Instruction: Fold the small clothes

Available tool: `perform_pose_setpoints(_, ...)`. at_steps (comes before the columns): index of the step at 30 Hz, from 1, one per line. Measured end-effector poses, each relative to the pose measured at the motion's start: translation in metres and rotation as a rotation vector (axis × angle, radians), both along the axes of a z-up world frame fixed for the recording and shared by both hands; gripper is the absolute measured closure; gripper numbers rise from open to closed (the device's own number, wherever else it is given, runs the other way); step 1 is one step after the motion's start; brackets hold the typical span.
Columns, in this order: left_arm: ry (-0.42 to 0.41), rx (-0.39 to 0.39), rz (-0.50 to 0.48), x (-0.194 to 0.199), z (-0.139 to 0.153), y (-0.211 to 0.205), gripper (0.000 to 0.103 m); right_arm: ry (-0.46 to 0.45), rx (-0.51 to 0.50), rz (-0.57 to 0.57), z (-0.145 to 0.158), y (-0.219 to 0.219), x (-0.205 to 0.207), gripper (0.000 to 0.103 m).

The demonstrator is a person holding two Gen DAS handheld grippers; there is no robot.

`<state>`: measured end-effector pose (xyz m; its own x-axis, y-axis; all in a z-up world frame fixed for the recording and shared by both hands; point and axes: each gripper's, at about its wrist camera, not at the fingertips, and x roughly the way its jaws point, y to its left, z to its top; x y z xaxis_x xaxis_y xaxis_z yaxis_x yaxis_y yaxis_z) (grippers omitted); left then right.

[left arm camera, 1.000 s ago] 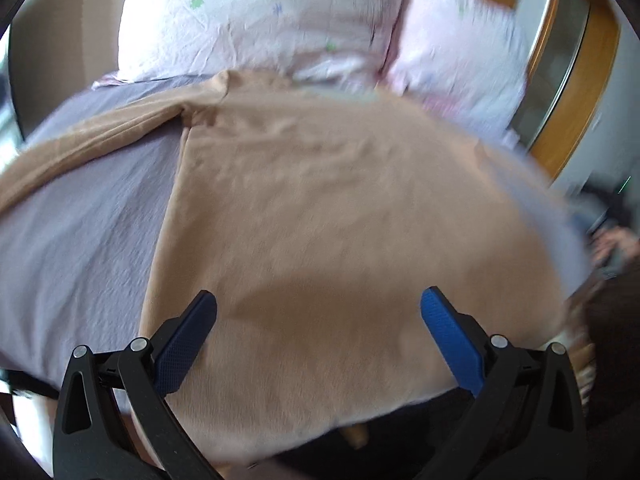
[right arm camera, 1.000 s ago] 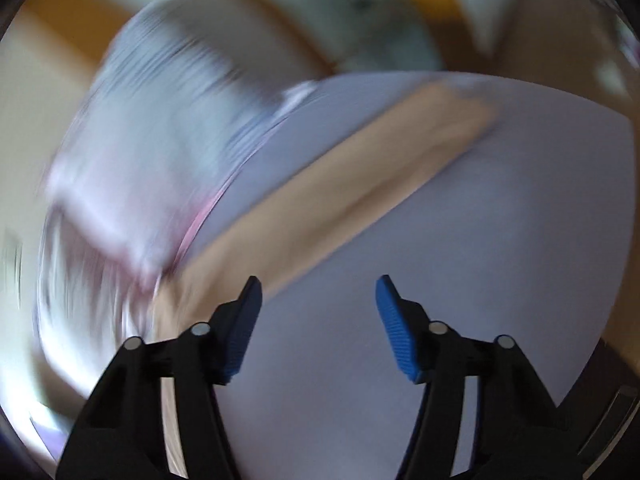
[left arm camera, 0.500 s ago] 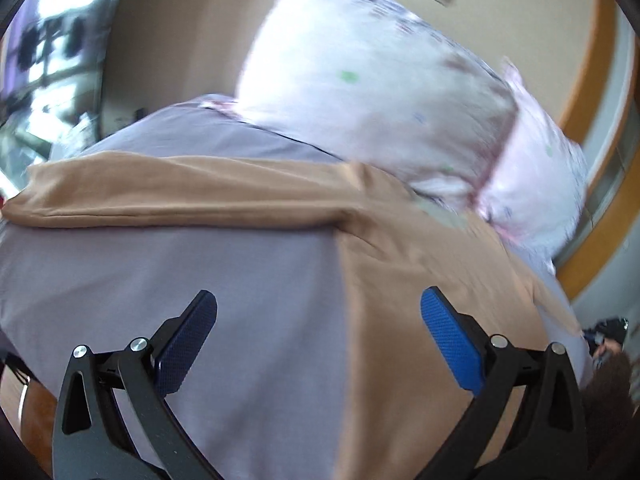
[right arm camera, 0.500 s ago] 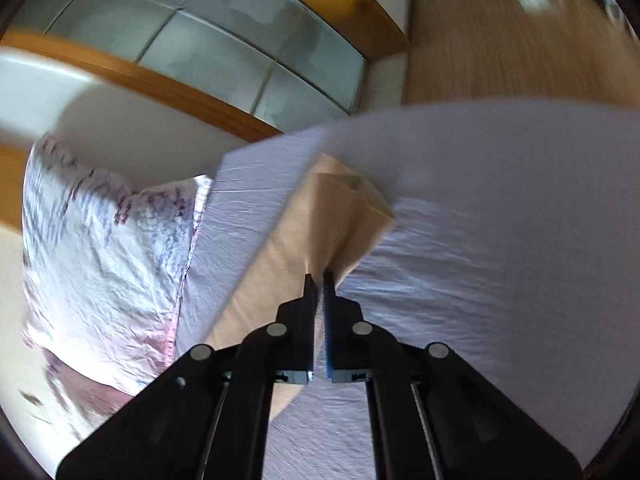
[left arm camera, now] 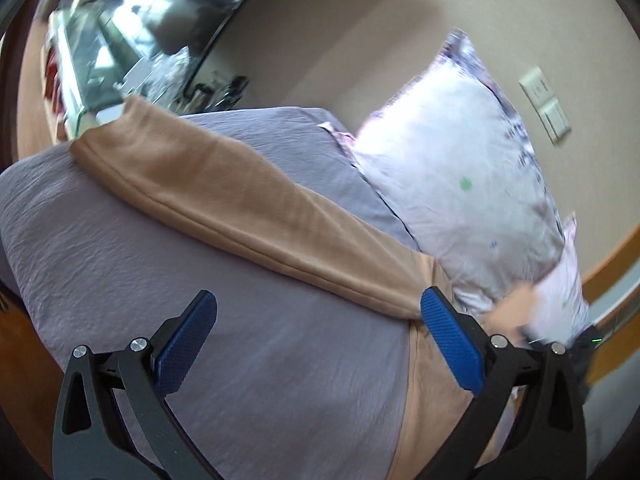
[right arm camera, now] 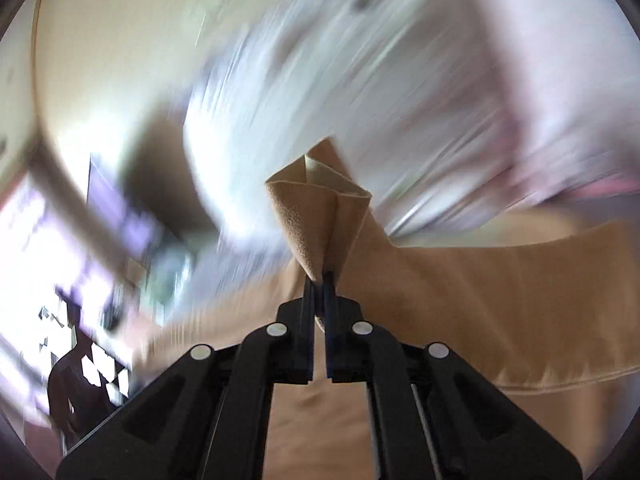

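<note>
Meanwhile the right claw (right arm camera: 319, 280) was clamped on a bunched fold of the tan garment (right arm camera: 460, 300), which rose in a peak above its tips while the rest hung blurred below. The left claw (left arm camera: 318, 322) hovered wide open, holding nothing, over the lilac bedsheet (left arm camera: 120, 264). Across that bedsheet the garment's long sleeve (left arm camera: 240, 200) lay stretched flat, its inner end just beside the claw's right fingertip (left arm camera: 436, 306). A floral pillow (left arm camera: 472, 184) stood at the bedsheet's far edge.

Motion blur smears the pillow (right arm camera: 400, 80) and room behind the right tongs (right arm camera: 319, 280).
</note>
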<state>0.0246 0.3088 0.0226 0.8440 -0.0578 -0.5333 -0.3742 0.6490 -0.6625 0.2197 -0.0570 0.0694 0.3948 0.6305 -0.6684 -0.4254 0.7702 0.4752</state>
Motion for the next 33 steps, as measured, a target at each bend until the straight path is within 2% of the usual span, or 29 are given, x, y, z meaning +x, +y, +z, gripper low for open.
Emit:
perform_pose_setpoints(1,0.007,0.001,0.012,-0.001,-0.001,0.002,0.001,0.083,-0.040,0.080,-0.020,0.029,-0.006,0.092)
perform_pose_setpoints(2,0.013,0.001,0.026,-0.002,-0.002,0.007,0.001,0.122,-0.051,0.109,-0.028,0.040,-0.011,0.088)
perform_pose_setpoints(3,0.014,-0.001,0.034,-0.004,-0.003,0.011,0.001,0.139,-0.047,0.124,-0.032,0.045,-0.017,0.080)
perform_pose_setpoints(4,0.020,-0.007,0.048,-0.005,-0.004,0.016,0.001,0.118,-0.033,0.115,-0.028,0.040,-0.025,0.073)
perform_pose_setpoints(5,0.019,-0.012,0.058,-0.006,-0.004,0.020,0.001,0.097,-0.028,0.094,-0.023,0.034,-0.029,0.056)
perform_pose_setpoints(6,0.020,-0.015,0.070,-0.006,-0.005,0.025,0.001,0.071,-0.018,0.062,-0.017,0.022,-0.031,0.044)
perform_pose_setpoints(9,0.039,-0.043,0.113,-0.003,-0.009,0.042,0.008,0.028,0.025,-0.024,0.001,-0.017,-0.036,0.040)
perform_pose_setpoints(12,0.077,-0.120,0.171,-0.002,-0.018,0.063,0.014,0.028,0.041,-0.087,0.007,-0.052,-0.031,0.035)
perform_pose_setpoints(14,0.067,-0.159,0.205,-0.004,-0.022,0.073,0.021,0.041,0.055,-0.115,0.001,-0.064,-0.022,0.035)
perform_pose_setpoints(18,0.094,-0.235,0.240,-0.001,-0.023,0.085,0.024,0.076,0.125,-0.128,-0.011,-0.079,-0.025,0.034)
perform_pose_setpoints(19,0.108,-0.238,0.249,0.000,-0.022,0.087,0.031,0.079,0.136,-0.125,-0.013,-0.083,-0.024,0.034)
perform_pose_setpoints(20,0.139,-0.231,0.269,0.001,-0.022,0.090,0.046,0.078,0.145,-0.121,-0.011,-0.085,-0.023,0.033)
perform_pose_setpoints(21,0.159,-0.224,0.282,0.002,-0.024,0.093,0.056,0.077,0.154,-0.117,-0.010,-0.088,-0.029,0.033)
perform_pose_setpoints(22,0.192,-0.217,0.295,0.004,-0.027,0.098,0.081,0.075,0.164,-0.110,-0.008,-0.091,-0.033,0.032)
perform_pose_setpoints(23,0.210,-0.217,0.302,0.004,-0.031,0.102,0.094,0.071,0.169,-0.107,-0.005,-0.095,-0.037,0.032)
perform_pose_setpoints(24,0.205,-0.214,0.301,0.005,-0.032,0.106,0.095,0.065,0.172,-0.107,-0.003,-0.099,-0.039,0.031)
perform_pose_setpoints(27,0.210,-0.133,0.292,0.013,-0.018,0.104,0.098,0.040,0.178,-0.110,0.001,-0.111,-0.046,0.026)
perform_pose_setpoints(30,0.186,0.051,0.278,0.033,0.024,0.086,0.099,0.013,0.183,-0.124,0.004,-0.132,-0.057,0.026)
perform_pose_setpoints(32,0.135,0.193,0.210,0.058,0.065,0.054,0.099,-0.007,0.181,-0.154,0.005,-0.150,-0.064,0.026)
perform_pose_setpoints(33,0.092,0.260,0.131,0.077,0.089,0.023,0.099,-0.017,0.182,-0.183,0.005,-0.162,-0.067,0.026)
